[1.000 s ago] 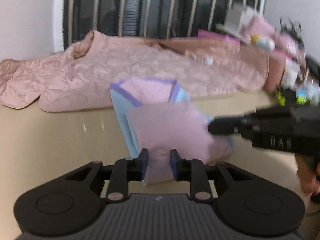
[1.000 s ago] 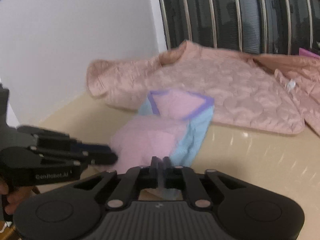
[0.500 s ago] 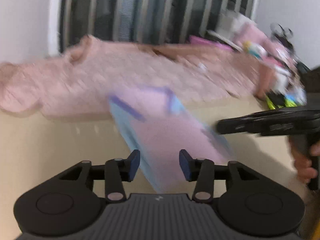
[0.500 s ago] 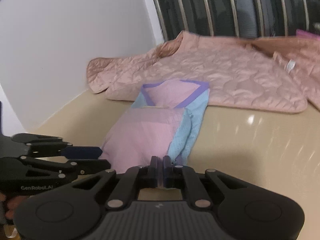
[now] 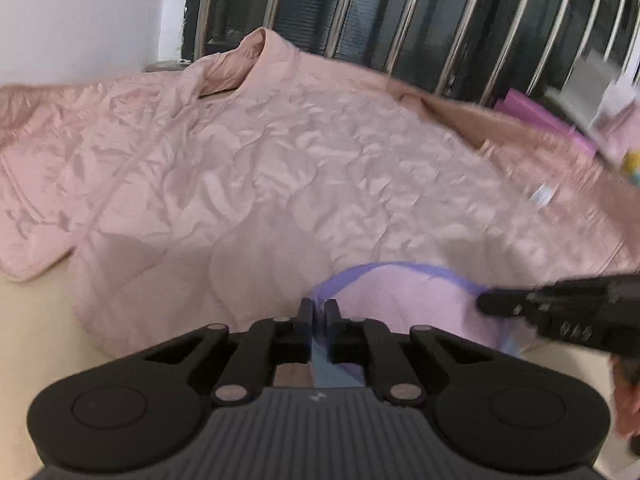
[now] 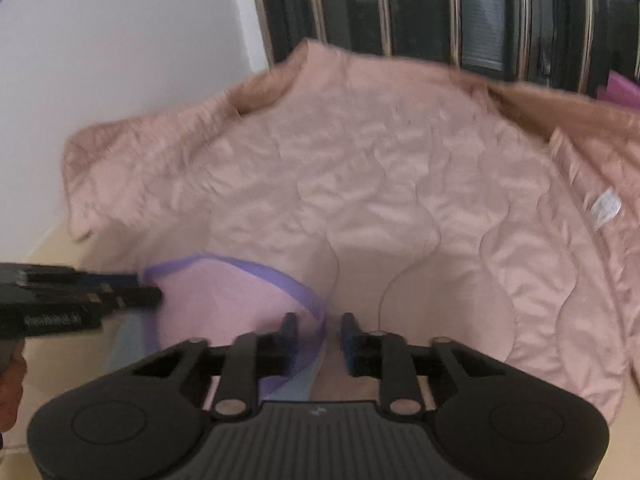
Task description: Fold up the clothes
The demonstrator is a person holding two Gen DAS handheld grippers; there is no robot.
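A small pink garment with purple trim and a light blue side lies at the near edge of the big pink quilted jacket. My left gripper is closing on the garment's trimmed blue edge, and cloth sits pinched between its pads. In the right wrist view my right gripper has its jaws apart; the purple trim of the garment runs through the gap untouched. The left gripper comes in from the left, its tip at the garment's left edge. From the right, the right gripper reaches the garment's right edge.
The quilted jacket spreads over the far side of the beige table, collar toward the barred window. Blurred clutter is piled at the far right. A white wall stands on the left. A hand holds the right gripper.
Both grippers moved forward toward the jacket, and the small garment now lies against it. The left jaws opened, then closed on the trimmed edge. The right jaws went from shut to apart.
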